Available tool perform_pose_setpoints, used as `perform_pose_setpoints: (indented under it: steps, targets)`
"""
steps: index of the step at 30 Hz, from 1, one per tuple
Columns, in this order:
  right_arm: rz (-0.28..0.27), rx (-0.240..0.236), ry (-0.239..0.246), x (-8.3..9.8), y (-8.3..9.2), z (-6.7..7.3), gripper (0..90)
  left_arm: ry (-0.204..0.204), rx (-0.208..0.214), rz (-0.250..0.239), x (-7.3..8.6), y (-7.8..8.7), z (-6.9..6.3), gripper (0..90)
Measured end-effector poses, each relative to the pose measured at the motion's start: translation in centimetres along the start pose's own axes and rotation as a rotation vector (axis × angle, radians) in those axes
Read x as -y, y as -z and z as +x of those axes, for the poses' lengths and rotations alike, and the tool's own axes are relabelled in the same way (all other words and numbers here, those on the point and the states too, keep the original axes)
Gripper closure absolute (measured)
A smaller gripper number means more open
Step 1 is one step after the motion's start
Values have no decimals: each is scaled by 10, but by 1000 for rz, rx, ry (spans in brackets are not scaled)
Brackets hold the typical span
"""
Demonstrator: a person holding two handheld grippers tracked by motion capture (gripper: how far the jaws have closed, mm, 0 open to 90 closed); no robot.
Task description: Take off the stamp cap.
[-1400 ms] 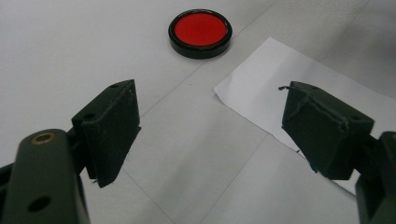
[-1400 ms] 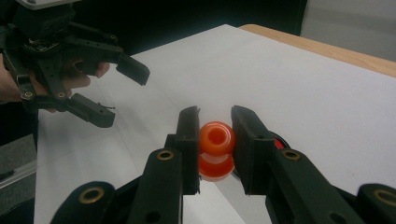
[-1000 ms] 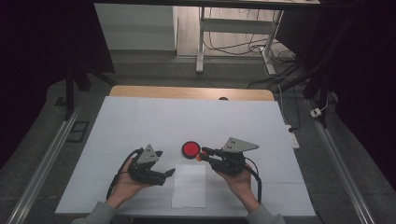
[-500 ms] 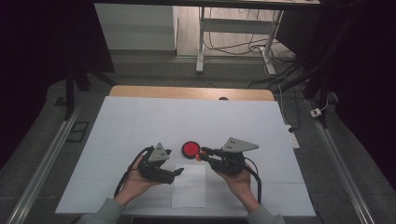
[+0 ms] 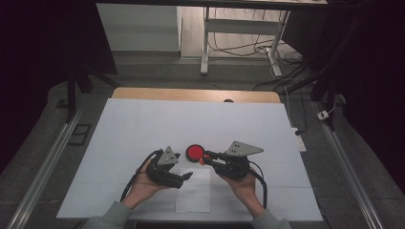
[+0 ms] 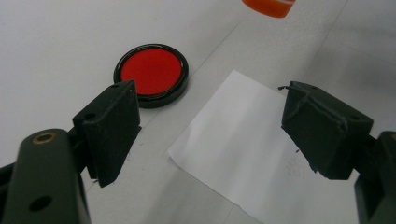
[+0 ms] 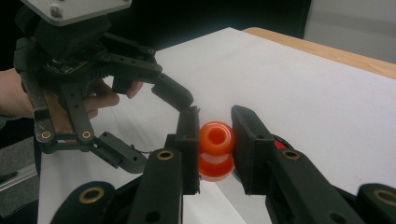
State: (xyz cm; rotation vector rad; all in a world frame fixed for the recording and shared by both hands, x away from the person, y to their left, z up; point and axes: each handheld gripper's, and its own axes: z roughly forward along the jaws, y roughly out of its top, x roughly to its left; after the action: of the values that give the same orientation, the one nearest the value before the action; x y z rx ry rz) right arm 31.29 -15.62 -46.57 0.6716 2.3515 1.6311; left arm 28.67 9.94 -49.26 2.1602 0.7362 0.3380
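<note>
While the right gripper (image 7: pixel 215 140) clamps an orange stamp (image 7: pixel 215 149) between its closed jaws just beside the red ink pad (image 5: pixel 195 152), the left gripper (image 6: pixel 210 135) hangs with its jaws wide apart and empty over the near corner of the white paper sheet (image 6: pixel 243 149). The step in hand looks like steadying the sheet before stamping. Next, the left jaws would need to settle on the paper's edge so it lies still, while the stamp goes to the pad, then to the sheet.

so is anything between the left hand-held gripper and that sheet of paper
Nothing visible. The left hand-held gripper has its jaws open right over the paper sheet. The red ink pad sits off to one side, clear of it.
</note>
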Motion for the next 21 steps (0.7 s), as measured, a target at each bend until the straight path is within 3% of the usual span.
perform_pose_setpoints:
  steps: [21]
  targets:
    - [8, -3, 1, 0, -3, 1, 719, -15, 20, -9, -11, -9, -7, 198]
